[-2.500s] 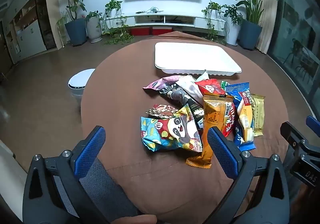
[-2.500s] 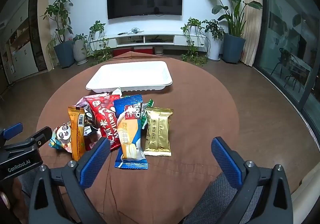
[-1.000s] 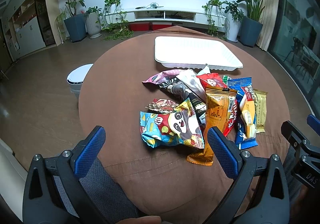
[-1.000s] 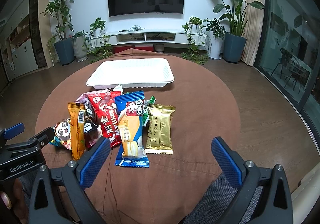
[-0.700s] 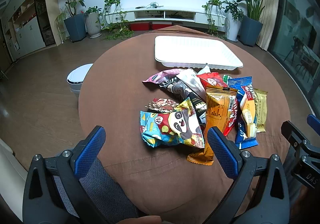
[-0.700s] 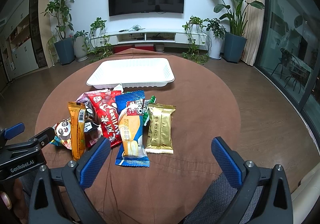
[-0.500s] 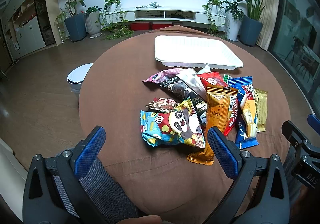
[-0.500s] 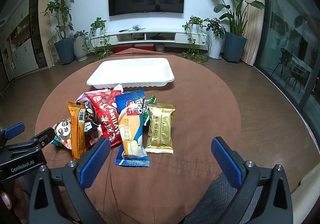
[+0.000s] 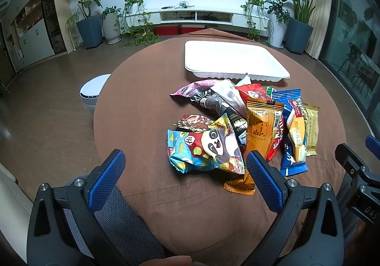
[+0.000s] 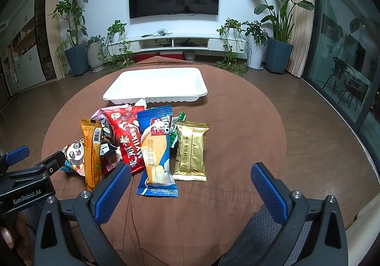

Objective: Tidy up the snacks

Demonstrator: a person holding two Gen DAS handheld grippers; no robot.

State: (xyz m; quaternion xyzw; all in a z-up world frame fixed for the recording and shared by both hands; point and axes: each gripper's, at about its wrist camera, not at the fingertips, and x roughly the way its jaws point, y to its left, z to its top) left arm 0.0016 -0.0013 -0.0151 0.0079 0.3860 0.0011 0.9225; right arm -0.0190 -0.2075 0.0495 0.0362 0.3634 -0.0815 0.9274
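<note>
Blue-padded left hand-held gripper (image 9: 182,174) and right hand-held gripper (image 10: 190,186), jaws wide apart, low before the snack pile (image 9: 237,123).

We see both views sharp and evenly lit by soft indoor light. The white tray (image 9: 237,61) glares almost blank, foil wrappers glint, and fisheye bending curves the room, with corners falling to black.
</note>
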